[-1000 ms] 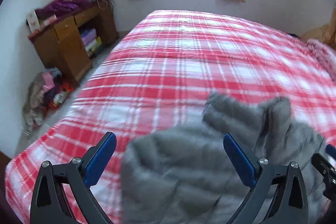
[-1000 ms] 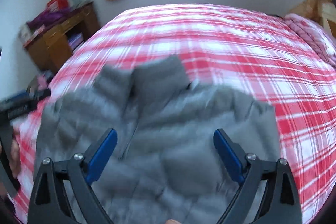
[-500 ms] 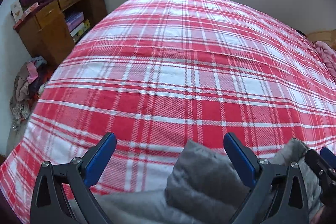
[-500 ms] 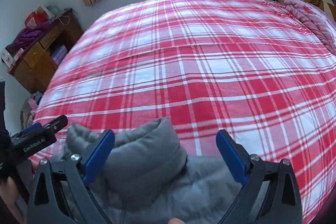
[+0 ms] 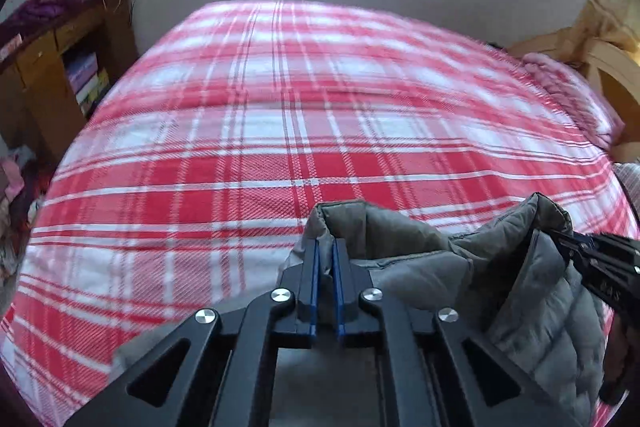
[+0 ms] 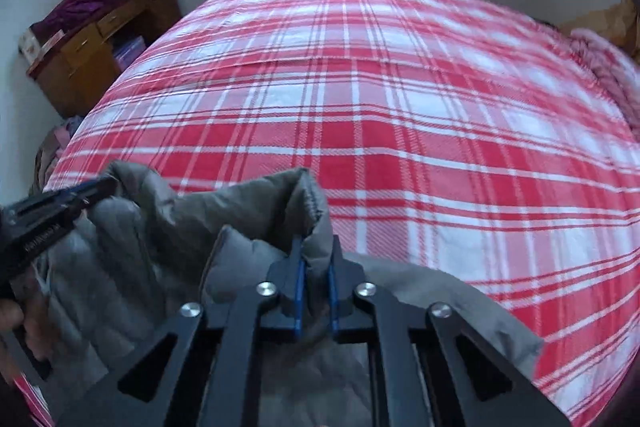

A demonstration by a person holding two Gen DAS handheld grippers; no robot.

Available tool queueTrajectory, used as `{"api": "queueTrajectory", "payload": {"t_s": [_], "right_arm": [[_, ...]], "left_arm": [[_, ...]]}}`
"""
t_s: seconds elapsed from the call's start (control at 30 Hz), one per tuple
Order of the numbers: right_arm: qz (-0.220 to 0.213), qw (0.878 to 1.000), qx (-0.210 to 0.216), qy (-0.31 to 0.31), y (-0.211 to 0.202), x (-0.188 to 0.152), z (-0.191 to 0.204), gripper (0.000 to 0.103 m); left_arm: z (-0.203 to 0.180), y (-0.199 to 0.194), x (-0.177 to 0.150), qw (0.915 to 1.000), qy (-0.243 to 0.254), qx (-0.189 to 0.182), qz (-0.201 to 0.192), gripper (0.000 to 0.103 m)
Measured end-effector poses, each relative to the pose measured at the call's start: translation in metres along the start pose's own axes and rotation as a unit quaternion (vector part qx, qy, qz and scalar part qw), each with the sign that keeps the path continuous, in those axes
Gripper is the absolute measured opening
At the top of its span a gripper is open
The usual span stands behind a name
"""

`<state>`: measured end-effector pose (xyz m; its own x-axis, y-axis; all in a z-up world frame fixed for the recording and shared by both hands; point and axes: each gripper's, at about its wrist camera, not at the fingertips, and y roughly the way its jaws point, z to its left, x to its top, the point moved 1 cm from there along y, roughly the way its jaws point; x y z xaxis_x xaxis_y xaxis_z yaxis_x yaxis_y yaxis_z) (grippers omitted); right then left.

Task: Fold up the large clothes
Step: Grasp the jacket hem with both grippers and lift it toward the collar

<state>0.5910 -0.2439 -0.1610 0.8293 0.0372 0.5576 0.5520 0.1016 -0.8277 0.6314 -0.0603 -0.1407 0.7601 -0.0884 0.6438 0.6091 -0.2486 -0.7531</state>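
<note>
In the left wrist view, the jaws of the left gripper (image 5: 326, 263) are sitting almost closed, pinching an edge of the grey padded jacket (image 5: 400, 259) between the blue pads, low and centre in the frame. In the right wrist view, the right gripper (image 6: 316, 267) is doing the same: its jaws are nearly together with a fold of the jacket (image 6: 180, 227) bunching up between them, low and centre of that frame.

Each gripper is also showing in the other's camera, at the right edge of the left view (image 5: 576, 249) and at the left edge of the right view (image 6: 94, 189), so the two holds are lying side by side with a span of the garment's edge running between them. That edge, left to right across the frames, is the axis the next move probably depends on; the rest of the jacket is falling away below and behind the jaws, out of the bottom of both frames. Neither hand is nearer: both are already on the cloth.

Beyond the jaws, the red and white plaid bed (image 5: 280, 107) is filling the middle of both views. Some small lettering is showing on the side of each gripper's body, too small and blurred to be read.
</note>
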Motion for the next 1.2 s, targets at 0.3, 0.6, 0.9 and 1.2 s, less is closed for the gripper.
{"api": "queueTrajectory", "payload": {"t_s": [0.3,0.6,0.9,1.2], "right_arm": [[-0.053,0.998,0.0,-0.046,-0.051,-0.051,-0.002,0.008],[-0.037,0.998,-0.031,-0.048,-0.009,-0.093,-0.014,0.007],[-0.055,0.992,-0.052,-0.099,-0.023,-0.103,-0.009,0.009],[-0.073,0.993,-0.044,-0.08,-0.077,-0.099,-0.031,0.055]], "left_arm": [[-0.004,-0.055,-0.066,0.9988,0.032,-0.008,-0.035,0.003],[0.006,-0.005,-0.095,0.9998,0.014,0.012,0.012,0.003],[0.009,-0.065,-0.087,0.9976,0.016,0.063,-0.024,0.004],[0.013,-0.118,-0.043,0.9837,-0.018,0.105,-0.144,0.099]]}}
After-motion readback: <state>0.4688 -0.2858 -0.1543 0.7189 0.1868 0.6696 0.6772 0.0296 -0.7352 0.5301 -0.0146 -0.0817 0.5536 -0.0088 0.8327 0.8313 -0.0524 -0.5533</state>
